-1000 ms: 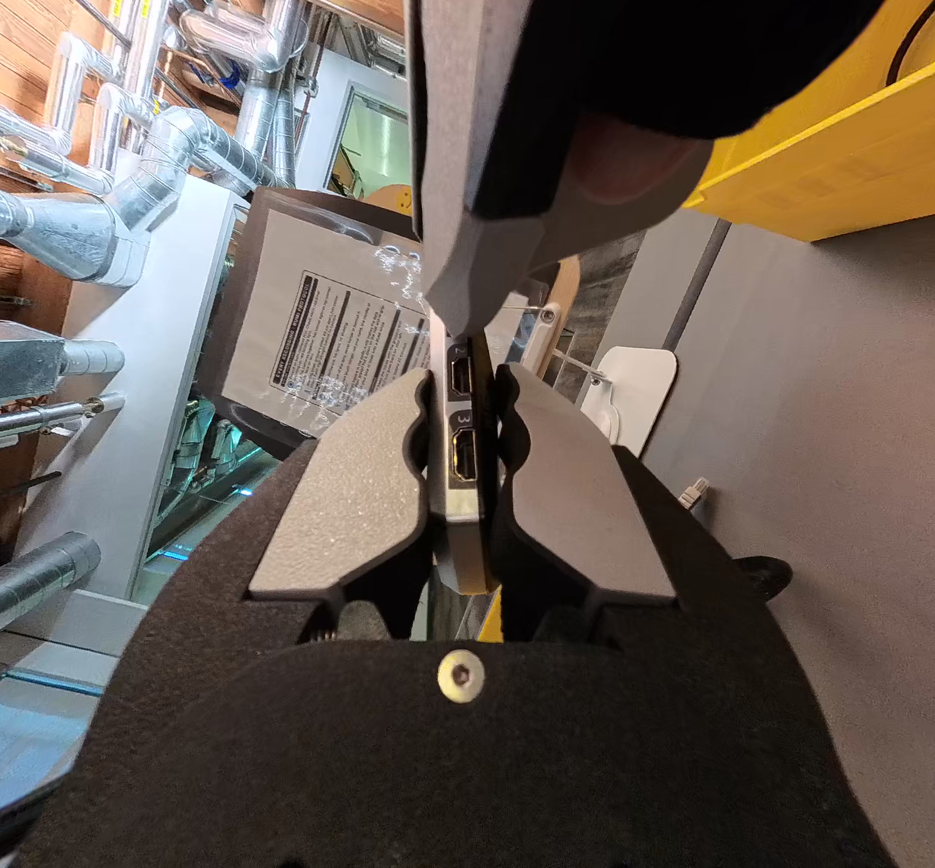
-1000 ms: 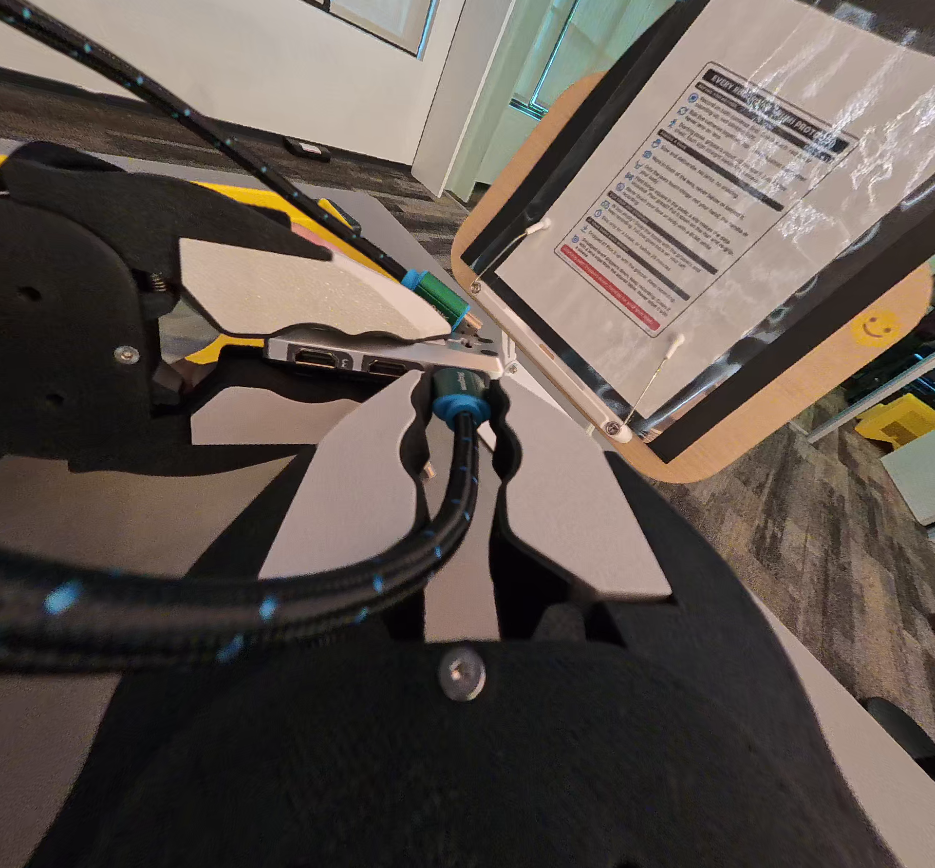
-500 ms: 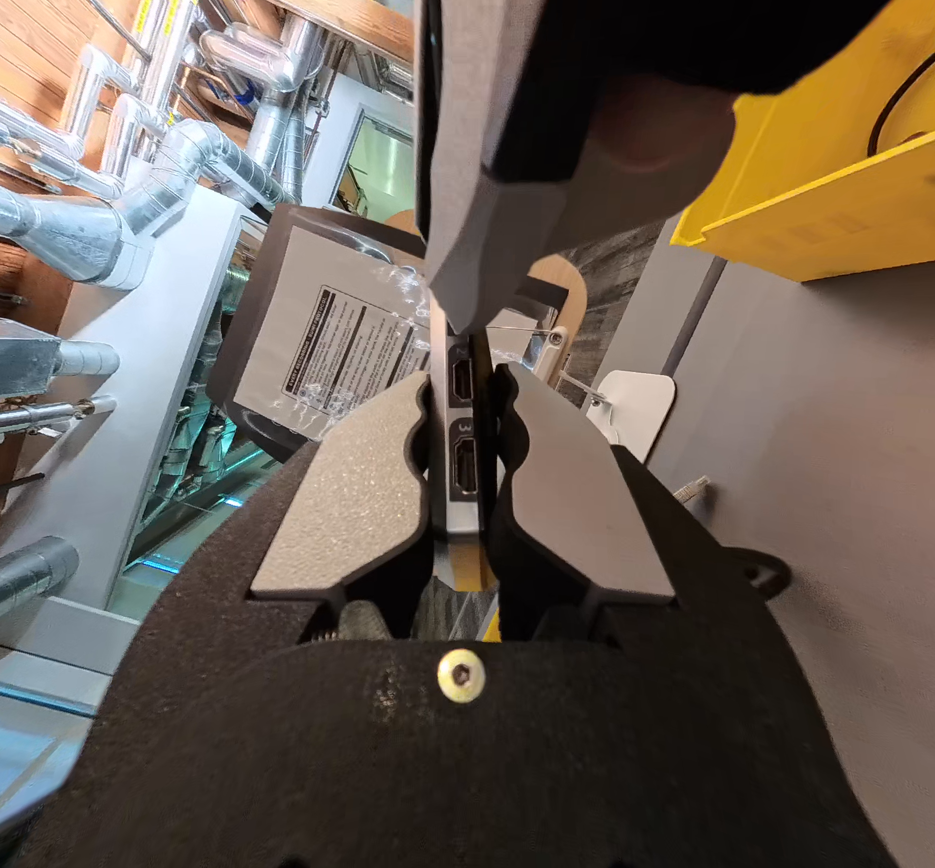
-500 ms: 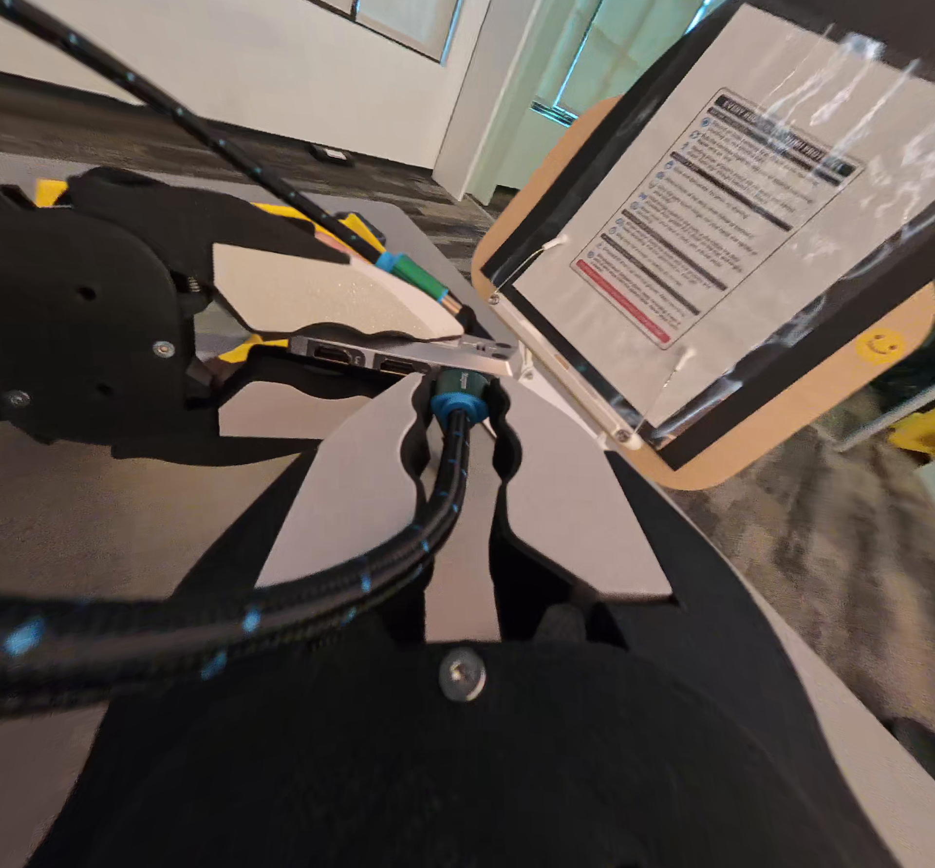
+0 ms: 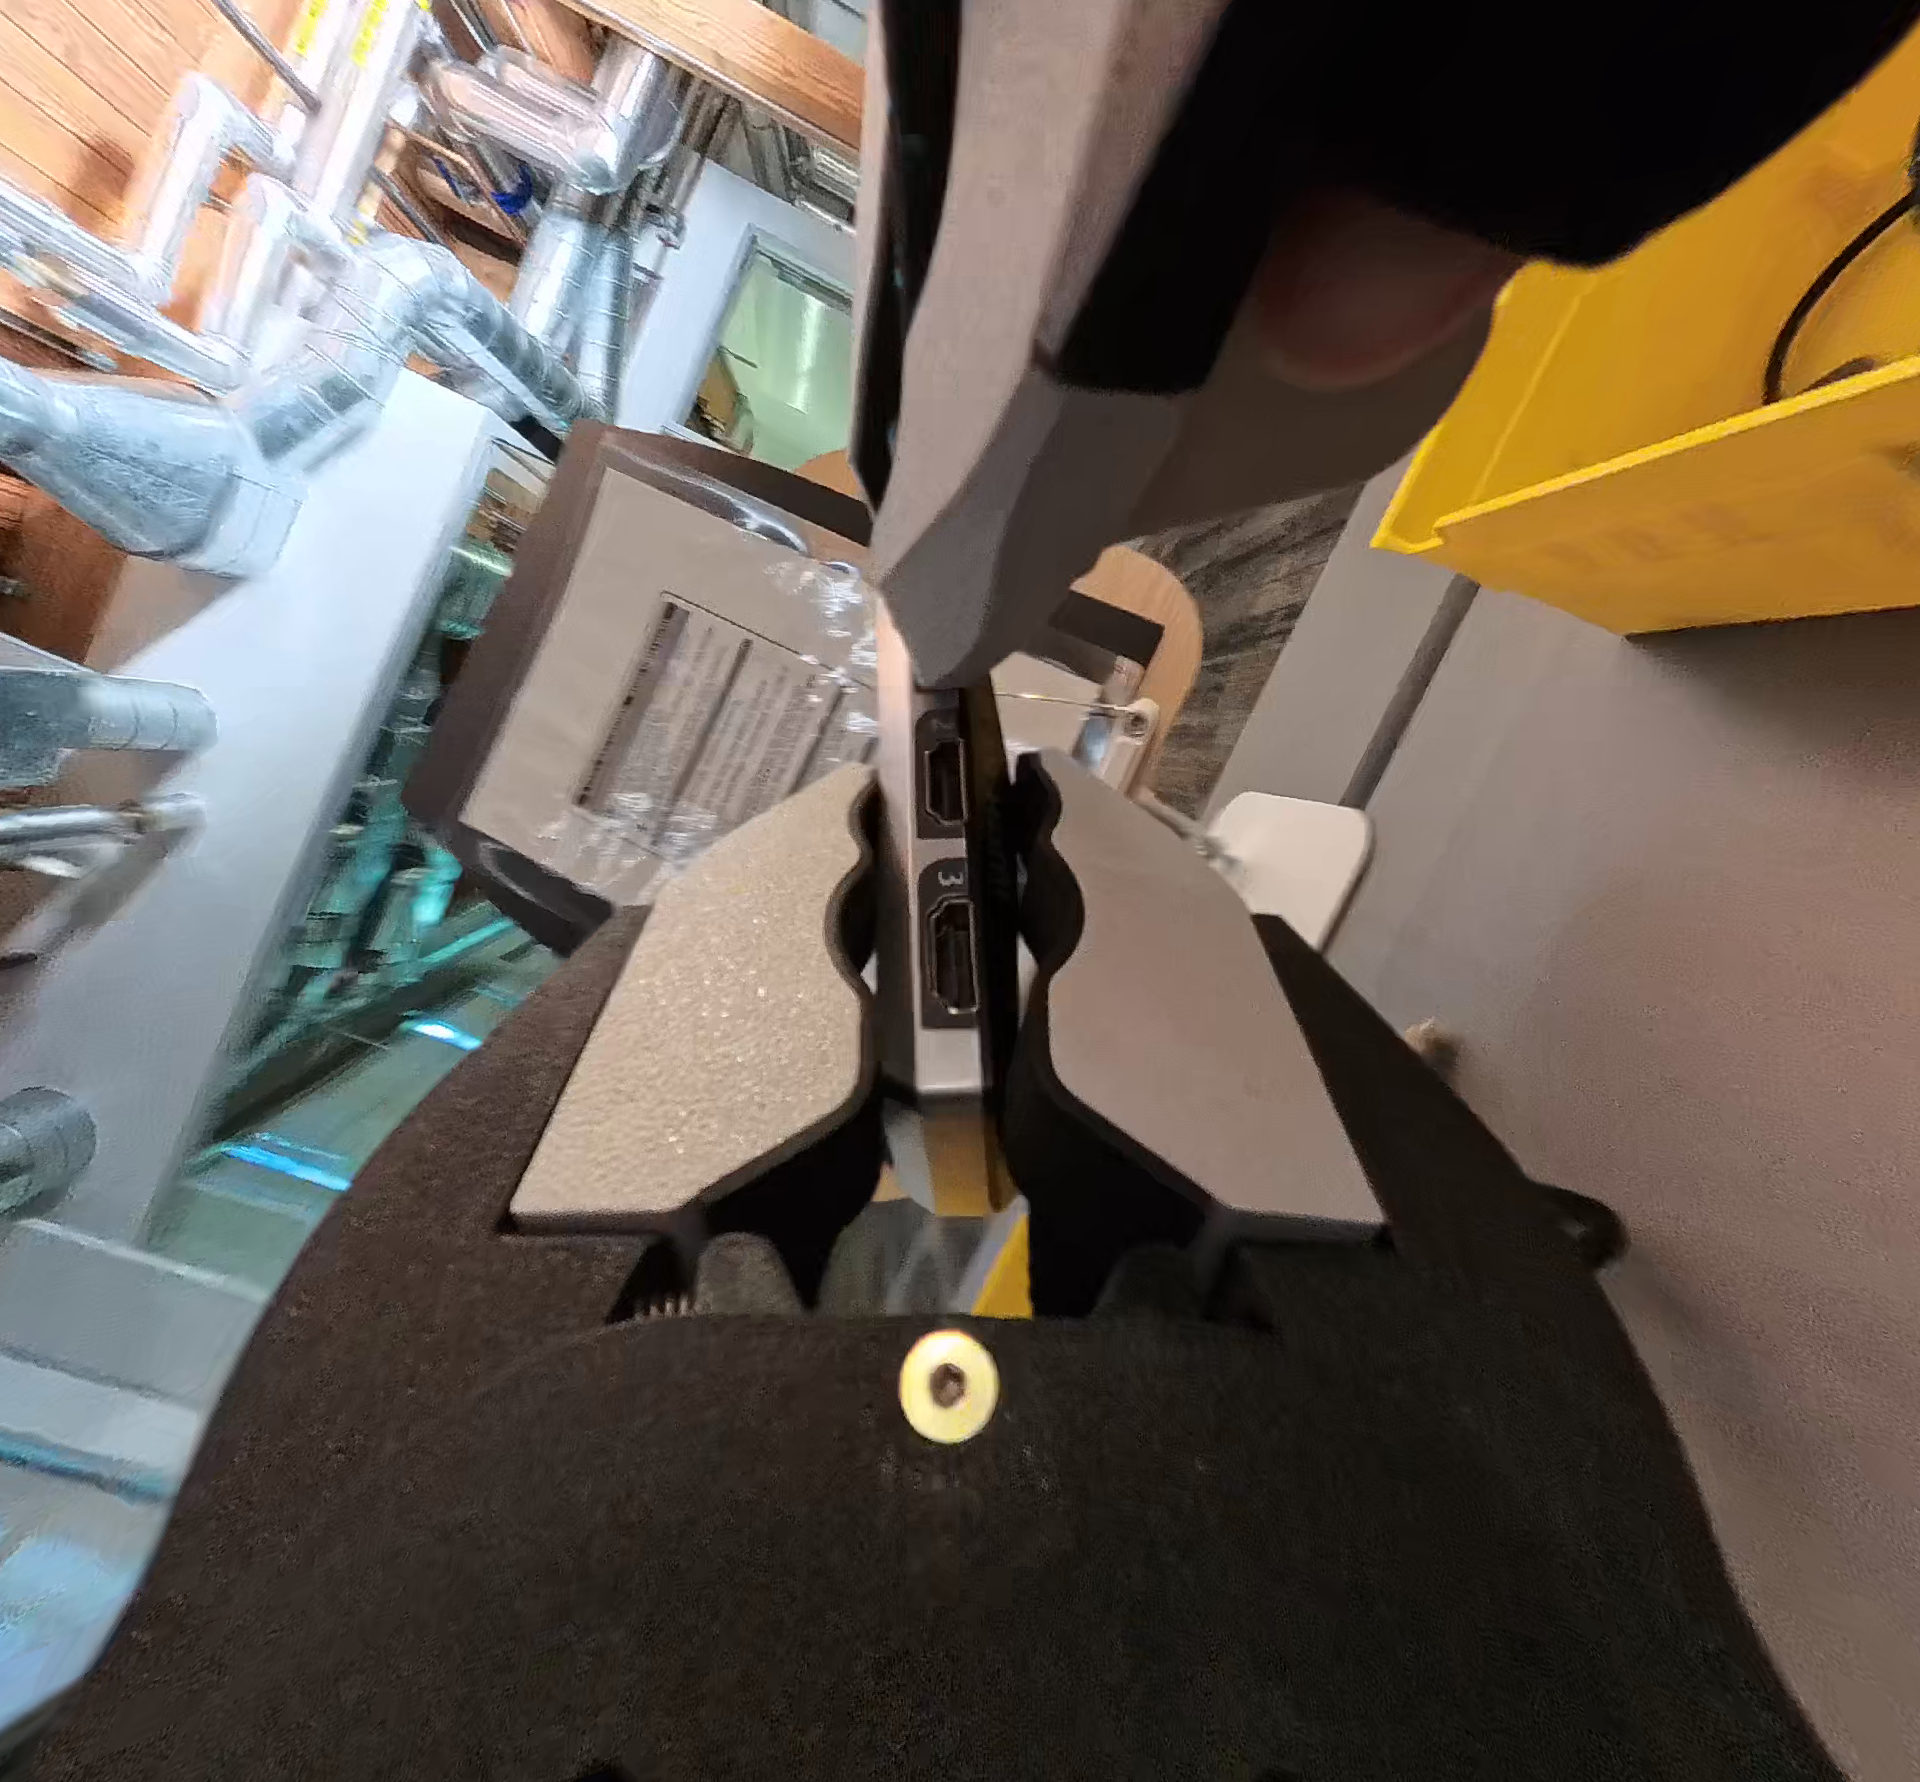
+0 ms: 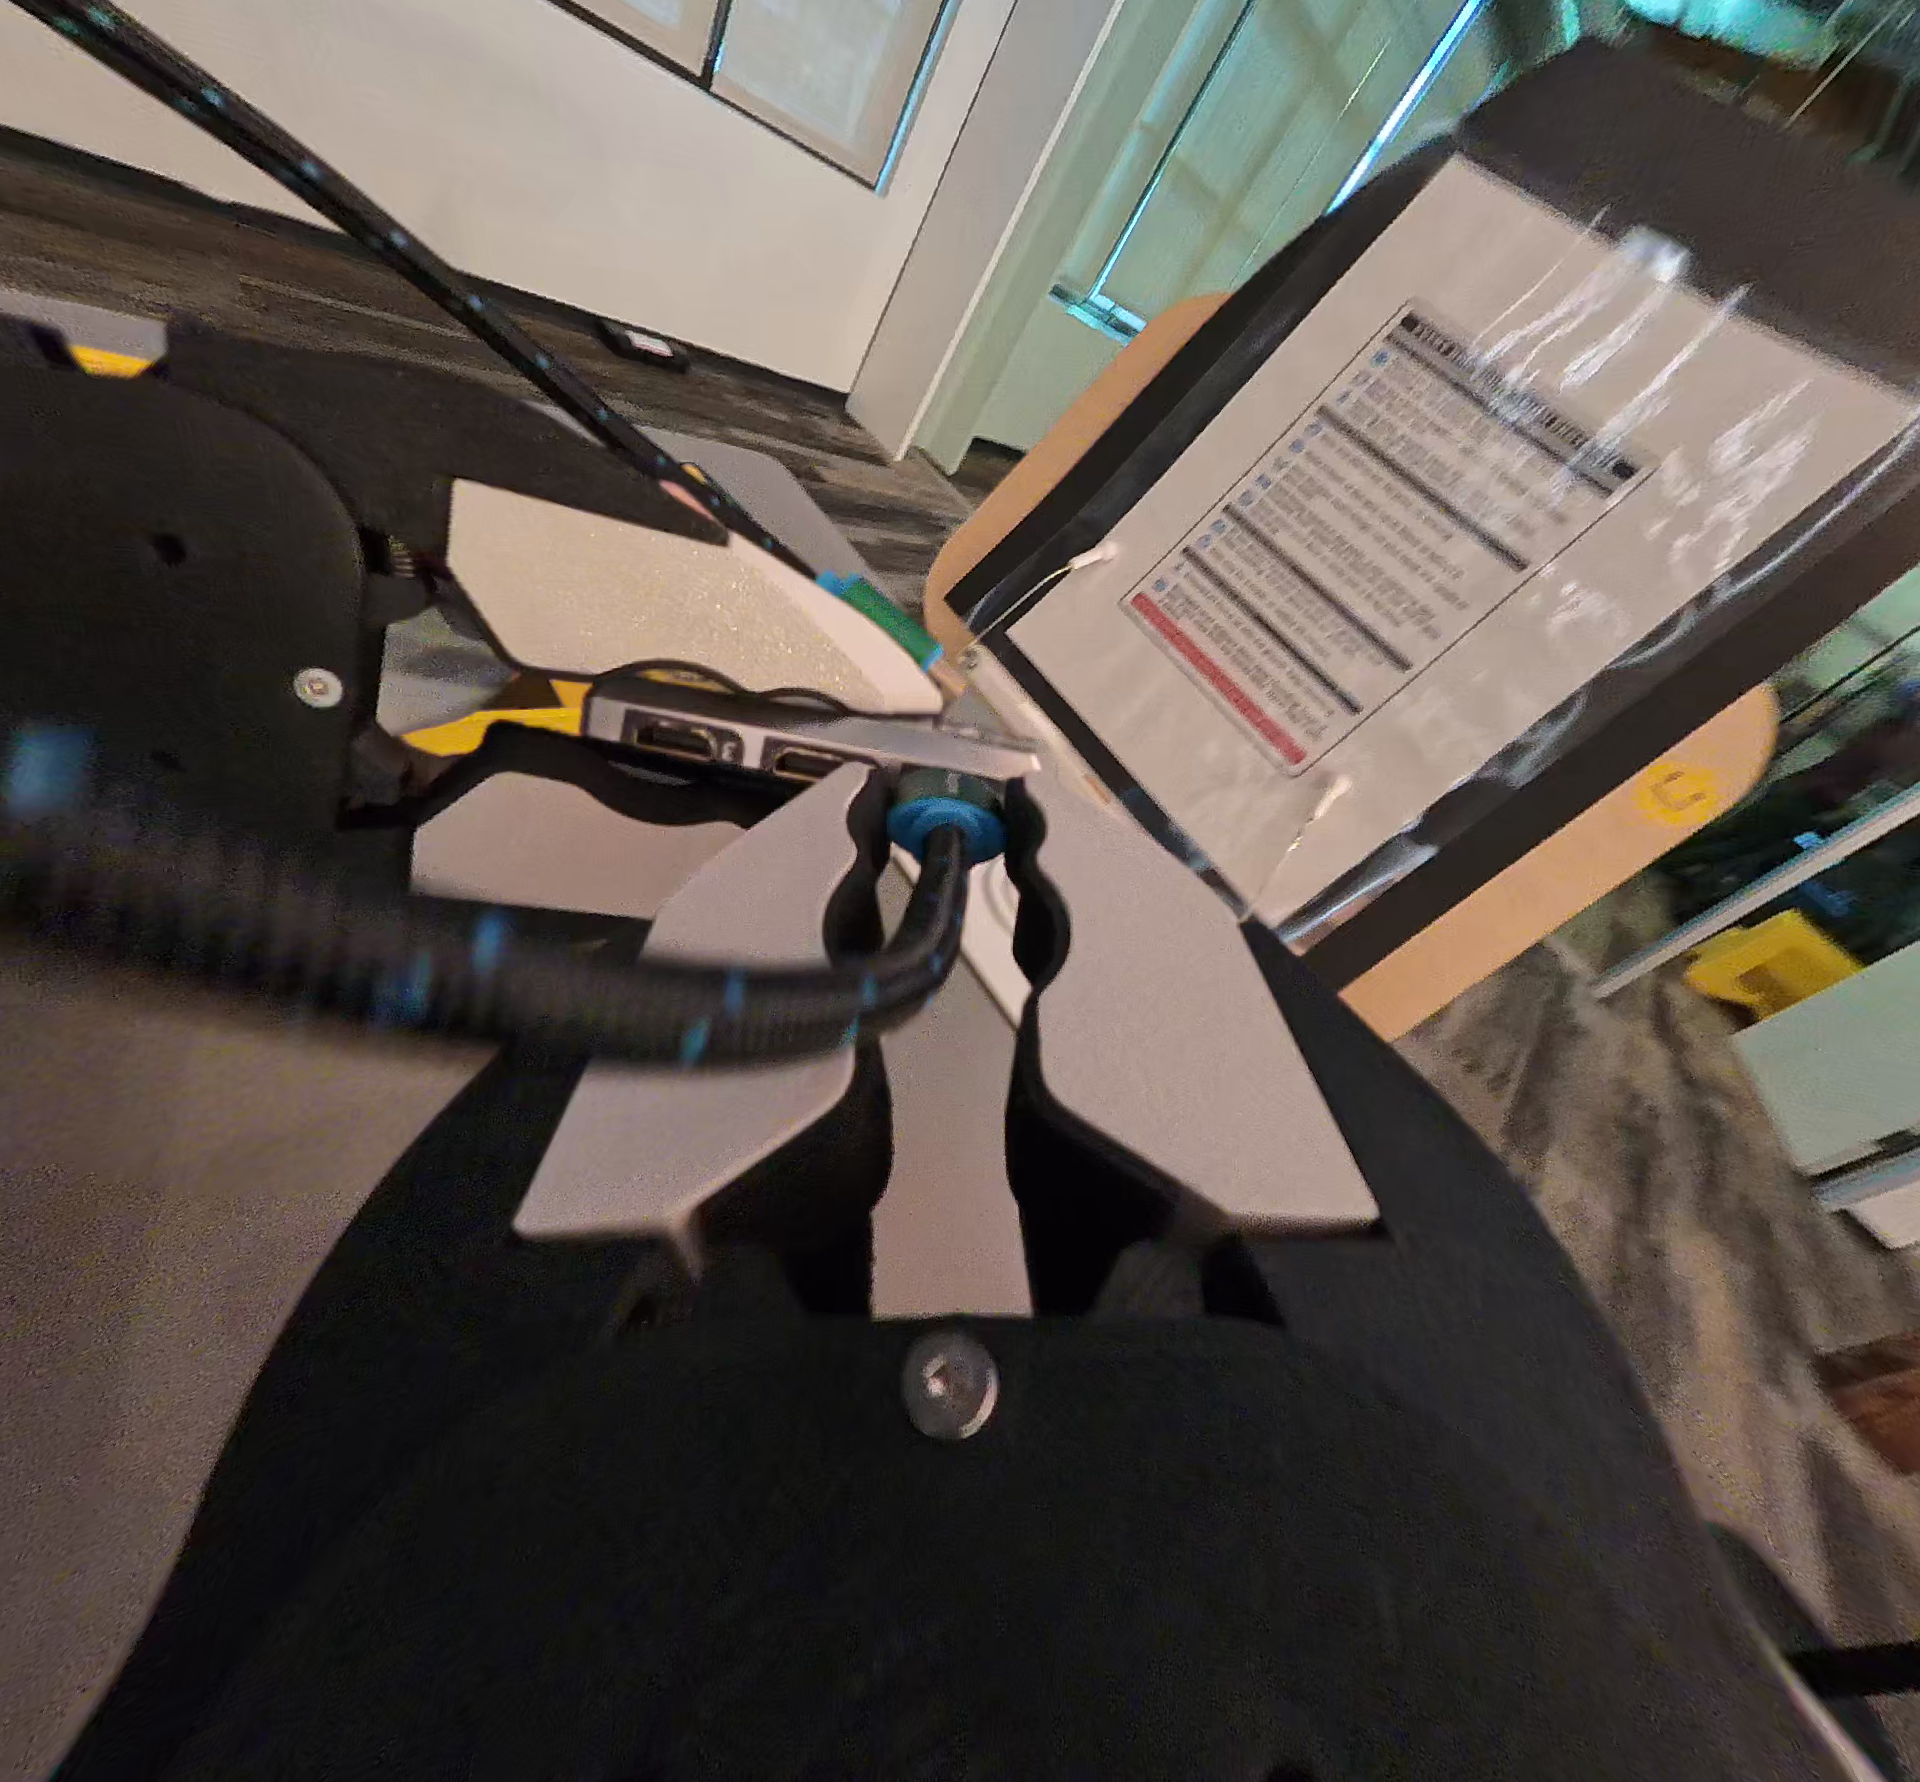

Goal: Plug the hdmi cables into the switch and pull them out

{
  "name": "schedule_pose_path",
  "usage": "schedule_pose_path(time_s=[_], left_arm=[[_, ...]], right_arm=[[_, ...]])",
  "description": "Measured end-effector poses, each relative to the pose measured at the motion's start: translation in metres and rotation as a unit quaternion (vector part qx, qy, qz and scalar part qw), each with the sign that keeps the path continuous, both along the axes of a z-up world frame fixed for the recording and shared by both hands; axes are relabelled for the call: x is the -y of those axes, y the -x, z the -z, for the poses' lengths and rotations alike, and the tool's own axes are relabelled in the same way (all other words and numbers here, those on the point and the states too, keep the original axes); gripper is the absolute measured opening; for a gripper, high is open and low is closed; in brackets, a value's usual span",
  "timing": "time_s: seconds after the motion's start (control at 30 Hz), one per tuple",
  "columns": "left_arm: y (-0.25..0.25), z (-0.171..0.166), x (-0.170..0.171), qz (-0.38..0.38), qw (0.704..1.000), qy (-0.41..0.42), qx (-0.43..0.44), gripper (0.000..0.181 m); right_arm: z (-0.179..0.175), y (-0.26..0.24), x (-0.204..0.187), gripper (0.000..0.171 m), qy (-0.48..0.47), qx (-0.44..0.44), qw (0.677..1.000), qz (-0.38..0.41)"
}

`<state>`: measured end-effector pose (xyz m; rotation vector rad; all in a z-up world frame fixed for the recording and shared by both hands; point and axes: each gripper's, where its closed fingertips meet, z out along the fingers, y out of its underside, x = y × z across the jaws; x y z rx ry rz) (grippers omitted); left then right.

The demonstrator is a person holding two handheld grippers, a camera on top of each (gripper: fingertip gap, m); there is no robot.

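My left gripper (image 5: 945, 776) is shut on the thin silver HDMI switch (image 5: 940, 1036), held edge-up with two empty ports facing me. My right gripper (image 6: 940, 785) is shut on a blue-collared HDMI plug (image 6: 940, 813), which is pressed into the end of the switch (image 6: 727, 730). Its black braided cable (image 6: 520, 989) loops off to the left. A green-collared plug (image 6: 883, 615) on a second cable sits at the switch's far side. In the left wrist view a finger of the right gripper (image 5: 997, 330) comes down onto the switch's top end.
A yellow bin (image 5: 1662, 485) stands on the grey table (image 5: 1662, 1057) at the right. A framed sign on a wooden board (image 6: 1403, 537) stands just beyond the switch, on a white base (image 5: 1288, 859). Carpet lies past the table edge (image 6: 1662, 1161). My two grippers' fingertips are within a few centimetres of each other.
Both grippers have shifted together, with the views tilted and blurred. The braided cable now hangs lower across my right gripper's left finger. Both grips are unchanged.
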<state>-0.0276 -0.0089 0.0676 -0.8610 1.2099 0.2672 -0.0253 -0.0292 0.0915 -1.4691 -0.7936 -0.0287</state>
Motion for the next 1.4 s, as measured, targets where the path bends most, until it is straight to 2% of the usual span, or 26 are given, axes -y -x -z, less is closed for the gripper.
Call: schedule_pose_path(time_s=[0.03, 0.2, 0.33, 0.43, 0.57, 0.63, 0.77, 0.93, 1.03, 1.17, 1.3, 1.4], left_arm=[[-0.001, 0.003, 0.000, 0.006, 0.999, 0.032, 0.005, 0.024], [0.006, 0.012, 0.000, 0.012, 0.987, 0.163, 0.011, 0.032], [0.009, 0.029, 0.011, 0.059, 0.952, 0.299, 0.011, 0.045], [0.006, 0.044, 0.022, 0.120, 0.905, 0.408, 0.018, 0.055], [-0.002, 0.068, 0.029, 0.163, 0.818, 0.550, 0.025, 0.078], [-0.006, 0.070, 0.030, 0.190, 0.777, 0.598, 0.050, 0.073], [-0.012, 0.057, 0.014, 0.219, 0.749, 0.604, 0.161, 0.065], [-0.013, 0.048, 0.001, 0.209, 0.751, 0.582, 0.230, 0.065], [-0.010, 0.044, -0.005, 0.204, 0.740, 0.579, 0.275, 0.064], [-0.015, 0.042, -0.002, 0.222, 0.685, 0.610, 0.331, 0.065], [-0.019, 0.048, -0.004, 0.225, 0.648, 0.624, 0.374, 0.065], [-0.015, 0.041, -0.006, 0.261, 0.590, 0.633, 0.429, 0.065]], right_arm=[[-0.002, -0.002, -0.001, 0.022, -0.016, 0.007, 1.000, 0.008], [-0.013, -0.023, -0.006, 0.022, -0.097, 0.045, 0.993, 0.044], [-0.009, -0.035, -0.013, 0.022, -0.096, 0.060, 0.992, 0.064], [-0.003, -0.036, -0.016, 0.022, -0.085, 0.070, 0.992, 0.064], [0.006, -0.034, -0.021, 0.022, -0.081, 0.097, 0.990, 0.067], [0.009, -0.034, -0.022, 0.022, -0.079, 0.100, 0.990, 0.068], [0.011, -0.035, -0.024, 0.022, -0.077, 0.096, 0.990, 0.066], [0.016, -0.034, -0.026, 0.022, -0.065, 0.072, 0.994, 0.050], [0.013, -0.035, -0.026, 0.022, -0.063, 0.042, 0.996, 0.040], [0.011, -0.033, -0.025, 0.022, -0.077, 0.017, 0.996, 0.038], [0.015, -0.025, -0.025, 0.022, -0.085, 0.000, 0.996, 0.040], [0.015, -0.020, -0.024, 0.022, -0.098, -0.013, 0.994, 0.042]])
